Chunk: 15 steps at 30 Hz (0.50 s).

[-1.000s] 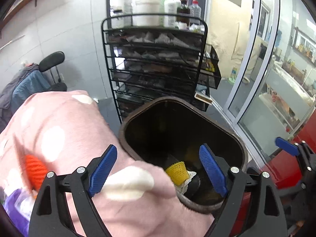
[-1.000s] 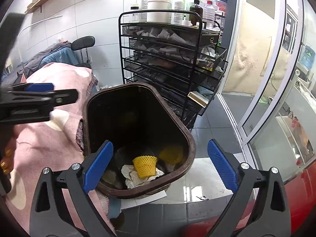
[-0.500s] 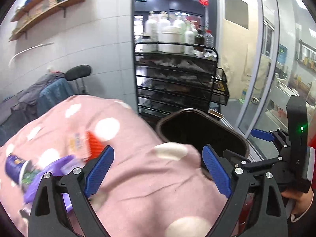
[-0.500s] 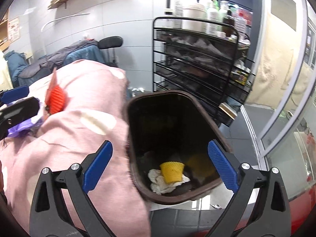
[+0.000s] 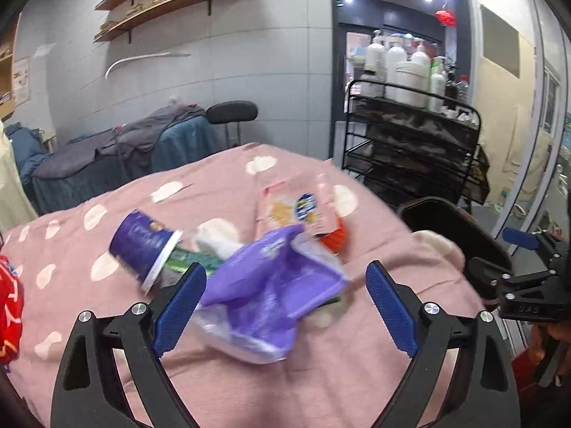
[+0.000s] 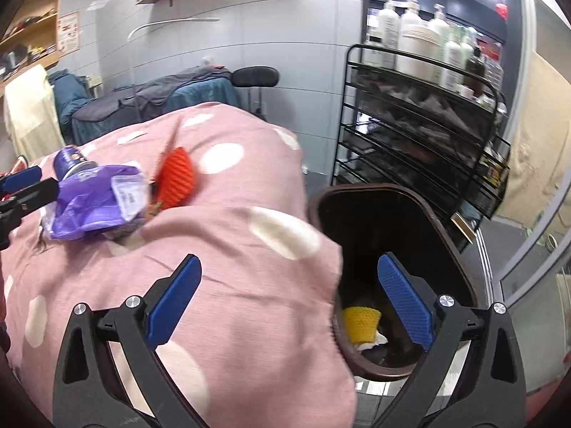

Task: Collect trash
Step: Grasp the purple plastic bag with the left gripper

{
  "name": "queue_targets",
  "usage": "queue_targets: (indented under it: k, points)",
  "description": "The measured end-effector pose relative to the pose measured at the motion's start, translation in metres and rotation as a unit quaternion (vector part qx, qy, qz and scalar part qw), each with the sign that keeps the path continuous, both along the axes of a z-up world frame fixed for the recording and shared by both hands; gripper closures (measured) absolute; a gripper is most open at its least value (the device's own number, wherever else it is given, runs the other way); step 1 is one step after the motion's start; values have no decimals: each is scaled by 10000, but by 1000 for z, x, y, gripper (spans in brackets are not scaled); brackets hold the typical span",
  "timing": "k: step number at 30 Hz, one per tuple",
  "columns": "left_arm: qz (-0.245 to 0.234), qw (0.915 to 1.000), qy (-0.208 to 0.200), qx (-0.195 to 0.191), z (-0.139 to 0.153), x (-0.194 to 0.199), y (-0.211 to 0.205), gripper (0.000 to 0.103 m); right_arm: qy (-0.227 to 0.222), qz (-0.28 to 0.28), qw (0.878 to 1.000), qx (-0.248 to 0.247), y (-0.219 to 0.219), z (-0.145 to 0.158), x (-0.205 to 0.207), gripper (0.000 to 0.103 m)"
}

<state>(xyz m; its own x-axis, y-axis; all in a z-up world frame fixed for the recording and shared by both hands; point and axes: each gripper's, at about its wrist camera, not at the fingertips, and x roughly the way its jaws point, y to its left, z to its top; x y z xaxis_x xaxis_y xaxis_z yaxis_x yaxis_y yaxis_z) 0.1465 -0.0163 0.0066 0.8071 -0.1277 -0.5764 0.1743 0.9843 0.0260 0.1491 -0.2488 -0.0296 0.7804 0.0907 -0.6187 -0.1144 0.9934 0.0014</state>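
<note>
The left gripper [image 5: 285, 306] is spread wide with nothing between its blue pads, and it hangs just above a crumpled purple bag [image 5: 271, 285] on the pink spotted blanket [image 5: 321, 385]. Beside the bag lies a purple cup [image 5: 142, 246] on its side, with a pink packet [image 5: 292, 207] and an orange net [image 5: 333, 237] just behind. A red wrapper [image 5: 9, 299] sits at the blanket's left edge. The right gripper [image 6: 289, 299] is also wide apart and empty, held over the blanket's edge and the rim of the brown bin [image 6: 442, 221], which stands against the blanket. In the bin lie a yellow net [image 6: 360, 322] and white paper [image 6: 371, 342]. A black wire rack [image 6: 421, 125] with bottles stands behind it.
</note>
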Motion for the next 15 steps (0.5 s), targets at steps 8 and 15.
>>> queue_targets:
  k: [8, 15]
  points:
    - [34, 9984, 536, 194, -26, 27, 25, 22, -41, 274, 9996, -86, 30, 7, 0, 5]
    - [-14, 9978, 627, 225, -37, 24, 28, 50, -19, 396, 9992, -50, 42, 9, 5, 5]
